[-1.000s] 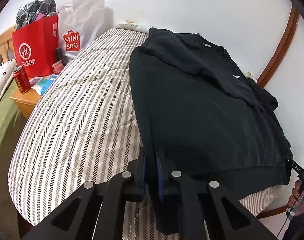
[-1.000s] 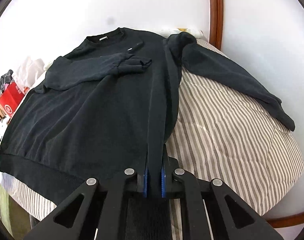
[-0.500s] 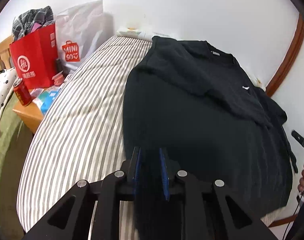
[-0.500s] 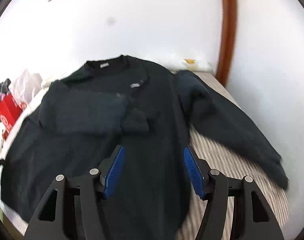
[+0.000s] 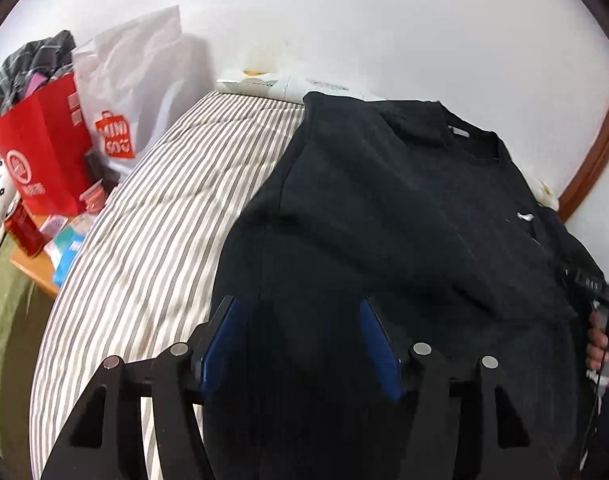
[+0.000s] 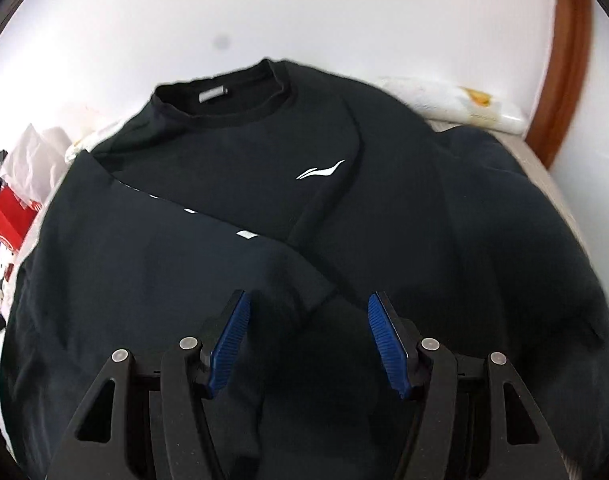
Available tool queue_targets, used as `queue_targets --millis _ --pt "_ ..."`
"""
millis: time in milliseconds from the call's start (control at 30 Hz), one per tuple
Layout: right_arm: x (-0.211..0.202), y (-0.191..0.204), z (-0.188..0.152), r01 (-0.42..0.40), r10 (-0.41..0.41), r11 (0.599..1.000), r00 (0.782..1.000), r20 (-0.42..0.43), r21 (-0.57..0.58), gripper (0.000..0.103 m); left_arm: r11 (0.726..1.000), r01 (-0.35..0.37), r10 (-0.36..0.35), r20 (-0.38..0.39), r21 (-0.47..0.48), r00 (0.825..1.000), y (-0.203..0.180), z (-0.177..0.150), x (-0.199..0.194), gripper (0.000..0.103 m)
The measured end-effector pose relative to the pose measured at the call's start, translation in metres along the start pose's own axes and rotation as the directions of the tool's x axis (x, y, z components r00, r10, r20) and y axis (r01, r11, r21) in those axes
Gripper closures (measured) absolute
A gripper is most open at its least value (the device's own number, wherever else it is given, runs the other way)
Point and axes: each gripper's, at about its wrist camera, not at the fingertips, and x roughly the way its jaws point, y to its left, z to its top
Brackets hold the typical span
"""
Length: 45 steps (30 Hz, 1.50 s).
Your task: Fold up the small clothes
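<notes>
A: Where is the sweatshirt (image 5: 384, 220)?

B: It lies front up on the striped bed (image 5: 176, 216), its collar (image 6: 224, 92) toward the white wall (image 5: 384, 20). In the right wrist view it fills nearly the whole frame, and the white logo (image 6: 319, 171) sits on the chest.

A: And the sleeves?

B: One sleeve (image 6: 176, 256) is laid across the body. Its cuff end reaches down to just between the right gripper's (image 6: 307, 340) fingers. The other side bunches toward the wooden frame (image 6: 564, 60); I cannot make out that sleeve clearly.

A: Are the right fingers holding anything?

B: No. They stand wide apart, blue pads (image 6: 228, 340) facing each other, with dark cloth below and between them. Whether the pads touch the fabric I cannot tell.

A: The left gripper (image 5: 300, 344)?

B: Spread wide as well, gripping nothing. It hangs over the lower left part of the sweatshirt. The left pad (image 5: 220, 340) lies near the garment's side edge, where black cloth meets the stripes, and the right pad sits over the body.

A: Anything else around?

B: Left of the bed, a red bag (image 5: 40, 152) and a white bag (image 5: 132, 92) stand beside the mattress, with a red can (image 5: 22, 228) on a small table (image 5: 36, 272). At the far right edge of the left wrist view a hand (image 5: 602, 344) holds the other gripper's handle, just beside the sweatshirt's far side. A white packet (image 6: 456, 104) lies against the wall behind the shoulder.
</notes>
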Motion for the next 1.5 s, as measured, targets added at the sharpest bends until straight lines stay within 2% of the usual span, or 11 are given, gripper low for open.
queue_targets --millis 167,233,433,533,600,667,733,933,1033,1267,1500 --pt "0.009 0.019 -0.002 0.037 -0.034 0.989 0.999 0.023 -0.140 0.095 0.999 -0.015 0.016 0.035 -0.037 0.999 0.011 0.030 0.031 0.044" --pt "0.002 0.021 0.001 0.013 -0.003 0.985 0.998 0.056 -0.174 0.103 0.997 -0.073 0.073 0.024 -0.033 0.997 0.012 0.039 0.048 0.044" --pt "-0.010 -0.018 0.024 0.102 -0.087 0.991 0.984 0.155 -0.089 0.103 0.995 -0.093 0.093 0.005 -0.048 0.996 0.018 0.042 0.062 0.043" --pt "0.000 -0.035 0.023 -0.001 0.003 0.999 0.997 0.080 -0.034 0.103 0.994 -0.108 0.109 0.004 -0.031 0.994 0.014 0.041 0.062 0.043" --pt "0.003 -0.033 0.015 -0.064 0.065 0.997 0.997 0.049 -0.031 0.093 0.994 -0.107 0.107 0.000 -0.027 0.994 0.014 0.041 0.062 0.043" --pt "0.006 -0.023 0.006 -0.077 0.079 0.994 0.997 0.026 -0.074 0.058 0.994 -0.101 0.100 -0.006 -0.033 0.995 0.015 0.042 0.062 0.043" --pt "0.006 -0.013 -0.004 -0.079 0.084 0.991 0.996 0.039 -0.103 0.051 0.995 -0.094 0.094 -0.008 -0.035 0.996 0.017 0.043 0.064 0.043" --pt "0.023 0.008 -0.011 -0.063 0.064 0.989 0.998 0.001 -0.130 0.054 0.995 -0.090 0.090 -0.007 -0.032 0.996 0.017 0.041 0.063 0.043" --pt "0.025 0.015 -0.008 -0.015 0.019 0.986 1.000 0.023 -0.168 0.093 0.995 -0.097 0.097 -0.006 -0.022 0.995 0.016 0.041 0.064 0.042" --pt "-0.004 -0.010 0.028 0.033 -0.018 0.992 0.992 0.128 -0.121 0.094 0.994 -0.104 0.104 -0.006 -0.021 0.995 0.017 0.042 0.064 0.042" --pt "0.033 -0.014 0.019 0.093 -0.090 0.989 0.996 0.029 -0.113 0.080 0.994 -0.111 0.110 -0.011 -0.018 0.994 0.016 0.042 0.064 0.041"
